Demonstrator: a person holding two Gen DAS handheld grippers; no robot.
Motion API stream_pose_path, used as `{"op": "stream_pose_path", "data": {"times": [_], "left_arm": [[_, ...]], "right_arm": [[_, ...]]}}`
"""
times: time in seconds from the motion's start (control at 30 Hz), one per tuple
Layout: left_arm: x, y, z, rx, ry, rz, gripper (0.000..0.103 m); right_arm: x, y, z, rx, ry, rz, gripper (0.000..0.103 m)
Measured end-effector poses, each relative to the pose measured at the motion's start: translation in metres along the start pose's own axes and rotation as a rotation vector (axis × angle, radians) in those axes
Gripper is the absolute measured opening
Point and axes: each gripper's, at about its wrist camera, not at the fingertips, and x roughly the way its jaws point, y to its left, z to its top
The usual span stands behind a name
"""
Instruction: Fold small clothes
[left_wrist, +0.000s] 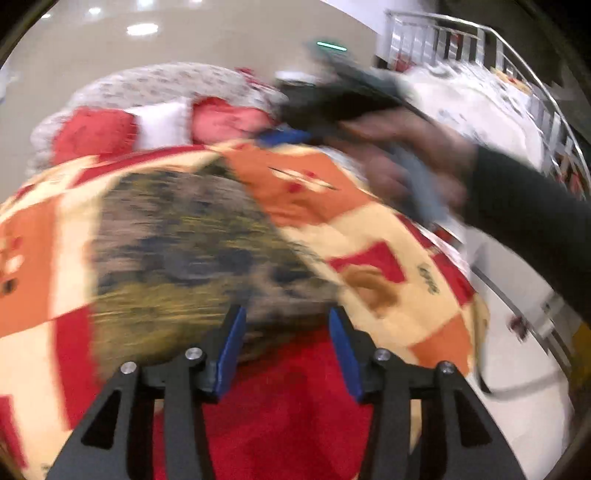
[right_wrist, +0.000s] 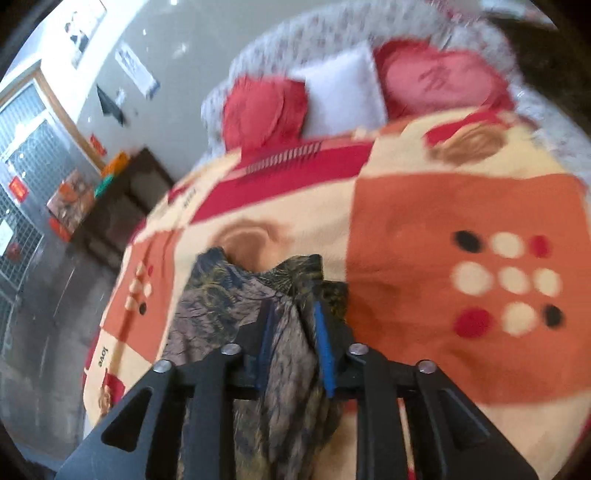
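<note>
Crumpled dark patterned garment (right_wrist: 236, 295) on blanket (right_wrist: 443, 206)

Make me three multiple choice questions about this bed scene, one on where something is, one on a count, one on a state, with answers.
1. Where does the white pillow lie?
A. between two red pillows
B. on the floor
C. under the blanket

2. How many black dots are in the dot cluster on the blanket's orange patch?
A. none
B. two
C. five

3. What is between the right gripper's fingers?
A. nothing
B. a pillow
C. the dark patterned garment

A: red pillows flank it. B: one upper left, one lower right. C: cloth runs between the blue pads.
</note>
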Motion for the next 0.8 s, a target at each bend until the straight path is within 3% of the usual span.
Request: {"op": "stream_pose_path", "data": {"times": [0.1,0.17,0.2,0.23,0.27,0.37,0.4,0.47,0.63,0.73,0.8], "left_arm": [[-0.011,0.035,0.005,-0.105,-0.040,0.082,0.059],[-0.007,0.062,0.011,-0.227,-0.033,0.068,0.057],[-0.002,0.073,0.010,-0.282,-0.019,0.030,0.047],[0.003,0.080,0.009,-0.309,0.004,0.018,0.014],[0.016,0.086,0.004,-0.340,0.055,0.026,0.000],[0.047,0.097,-0.026,-0.390,0.134,0.012,0.000],[0.052,0.099,-0.037,-0.393,0.108,-0.005,0.002],[0.048,0.101,-0.039,-0.384,0.085,-0.002,0.002],[0.041,0.097,-0.037,-0.360,0.092,0.003,0.002],[0.029,0.097,-0.013,-0.367,0.104,0.012,0.002],[0.017,0.102,0.008,-0.365,0.040,0.043,0.004]], "right_arm": [[-0.029,0.040,-0.047,-0.144,-0.034,0.031,0.022],[-0.035,0.068,-0.082,-0.227,-0.041,0.012,0.022],[-0.034,0.081,-0.100,-0.271,-0.034,0.007,0.022],[-0.032,0.088,-0.114,-0.303,-0.026,0.000,0.022],[-0.027,0.097,-0.130,-0.338,-0.019,-0.029,0.022],[0.001,0.094,-0.169,-0.340,0.062,-0.173,0.020],[0.008,0.086,-0.181,-0.329,0.065,-0.189,0.020],[0.004,0.078,-0.188,-0.311,0.002,-0.172,0.021],[0.004,0.073,-0.187,-0.274,-0.006,-0.152,0.022],[0.002,0.068,-0.176,-0.231,0.047,-0.127,0.022],[-0.006,0.076,-0.158,-0.217,0.071,-0.138,0.022]]}}
